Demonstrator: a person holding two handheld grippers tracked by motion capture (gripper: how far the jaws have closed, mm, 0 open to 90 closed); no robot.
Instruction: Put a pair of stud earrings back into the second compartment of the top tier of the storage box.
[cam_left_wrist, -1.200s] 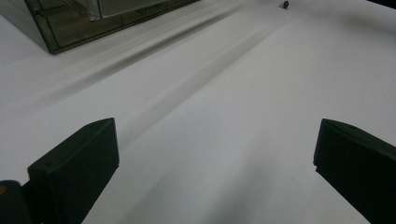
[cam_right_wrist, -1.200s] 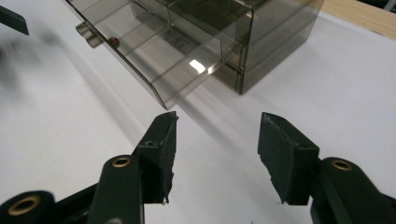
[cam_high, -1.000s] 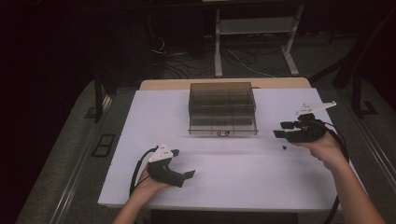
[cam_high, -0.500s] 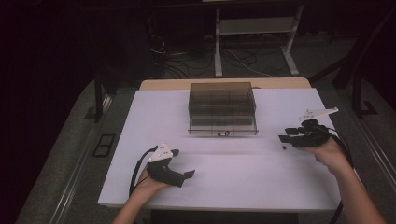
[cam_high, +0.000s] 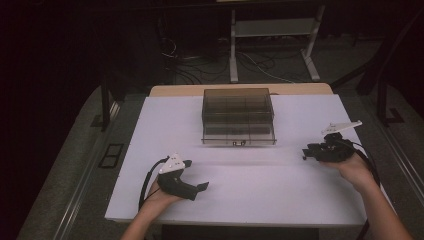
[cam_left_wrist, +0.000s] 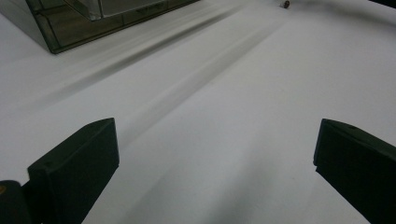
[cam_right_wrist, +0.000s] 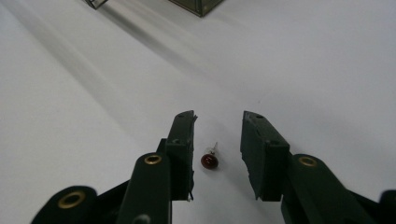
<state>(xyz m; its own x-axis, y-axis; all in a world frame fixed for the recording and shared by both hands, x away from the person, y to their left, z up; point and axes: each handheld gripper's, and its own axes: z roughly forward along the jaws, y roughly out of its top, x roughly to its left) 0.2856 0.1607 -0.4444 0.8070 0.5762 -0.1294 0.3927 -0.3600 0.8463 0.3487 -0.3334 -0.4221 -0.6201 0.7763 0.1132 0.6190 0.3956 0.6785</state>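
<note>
The right gripper (cam_right_wrist: 217, 156) has slid toward 4 o'clock and now sits half open around a tiny red bulb (cam_right_wrist: 209, 161), ready to pinch it.

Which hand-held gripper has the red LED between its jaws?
The right hand-held gripper: the small red LED lies between its part-open jaws. The left hand-held gripper spans bare table.
</note>
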